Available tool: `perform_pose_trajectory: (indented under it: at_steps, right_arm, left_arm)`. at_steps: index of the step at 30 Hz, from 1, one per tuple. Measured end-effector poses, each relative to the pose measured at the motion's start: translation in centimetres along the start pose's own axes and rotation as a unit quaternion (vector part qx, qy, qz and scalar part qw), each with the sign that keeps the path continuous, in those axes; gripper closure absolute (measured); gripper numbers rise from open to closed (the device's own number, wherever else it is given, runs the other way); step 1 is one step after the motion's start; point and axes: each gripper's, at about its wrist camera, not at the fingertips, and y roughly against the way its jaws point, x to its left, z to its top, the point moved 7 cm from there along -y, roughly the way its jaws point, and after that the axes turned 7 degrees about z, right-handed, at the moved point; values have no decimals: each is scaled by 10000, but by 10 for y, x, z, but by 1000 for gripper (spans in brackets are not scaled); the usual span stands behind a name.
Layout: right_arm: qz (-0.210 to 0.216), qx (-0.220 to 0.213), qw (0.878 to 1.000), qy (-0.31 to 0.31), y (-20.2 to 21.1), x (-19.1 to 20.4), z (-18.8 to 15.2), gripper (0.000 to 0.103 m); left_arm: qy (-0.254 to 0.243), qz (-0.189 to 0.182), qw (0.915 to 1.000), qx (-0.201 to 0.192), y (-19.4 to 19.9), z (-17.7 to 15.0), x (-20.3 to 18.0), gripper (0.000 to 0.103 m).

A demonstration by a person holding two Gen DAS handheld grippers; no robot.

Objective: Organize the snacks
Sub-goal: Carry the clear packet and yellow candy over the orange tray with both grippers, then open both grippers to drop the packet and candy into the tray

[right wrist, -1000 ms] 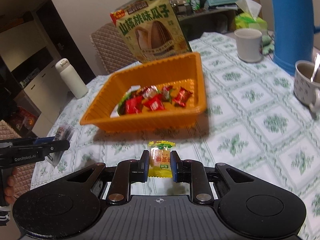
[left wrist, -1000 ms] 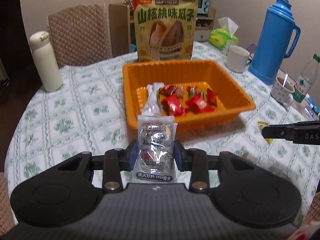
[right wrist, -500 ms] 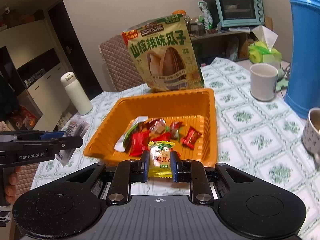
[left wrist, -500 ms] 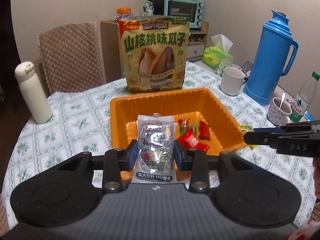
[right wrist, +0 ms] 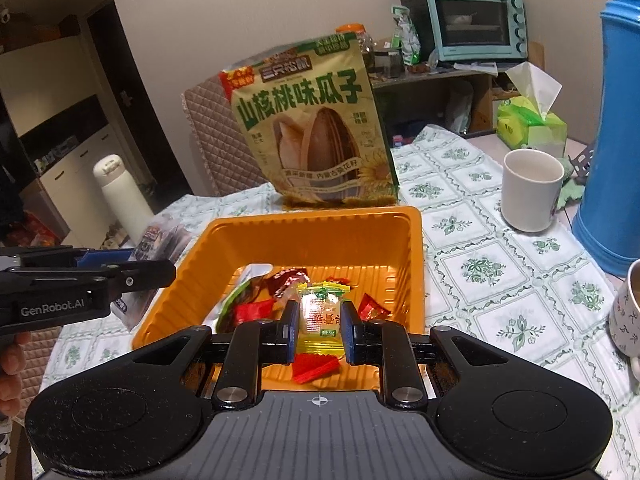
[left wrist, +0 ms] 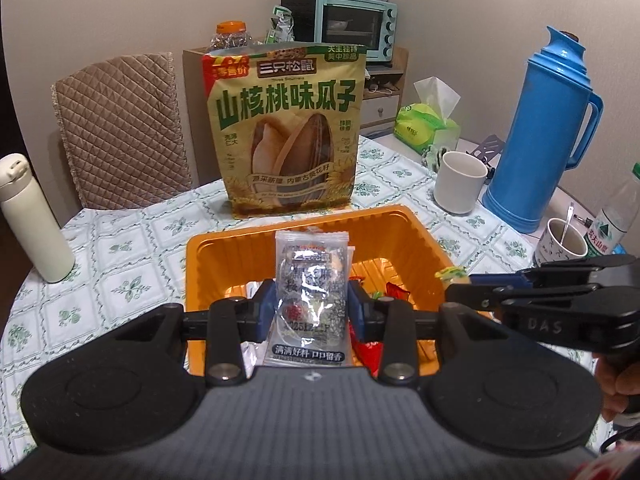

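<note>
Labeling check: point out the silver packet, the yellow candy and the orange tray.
silver packet (left wrist: 312, 280): left wrist view, middle of its clear front.
yellow candy (right wrist: 320, 312): right wrist view, wrapper centre.
orange tray (right wrist: 320, 236): right wrist view, inner far wall.

A clear packet of sunflower seeds stands upright above the near rim of an orange plastic tray. A small yellow-wrapped candy, also upright, hangs over the tray's interior, where red-wrapped candies lie scattered on the ribbed floor alongside a green-and-white wrapper.
</note>
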Motion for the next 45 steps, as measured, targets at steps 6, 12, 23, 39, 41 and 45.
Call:
perform_pose_trajectory:
  at_steps: [6,12,23,39,41,45]
  right_arm:
    - [-71,206,9998,-1,-22,-10,0,81]
    - [-102,341,9994,33,-38,-16,-1,81]
    - [2,378,9993,-47,-51,-21,1,80]
    - [39,218,9994,-272,-38,-29,7,80]
    - [27,204,9994,-278,-36,-30,7,80]
    - [7,179,9993,-322,-33,-33,8,80]
  left_arm:
    - [35,-32,9999,120,-18,2,-5,69]
    - [41,-43,9998,211,-31,0,-7,69]
    - [57,-29,9993,367,-45,-6,-9,69]
    - [144,-85,9987,478,-58,-7,-19,69]
    - [145,-92,9986,501,-60,-8,-22,69]
    - [146,-106,9984,540,-63,-9,-25,68]
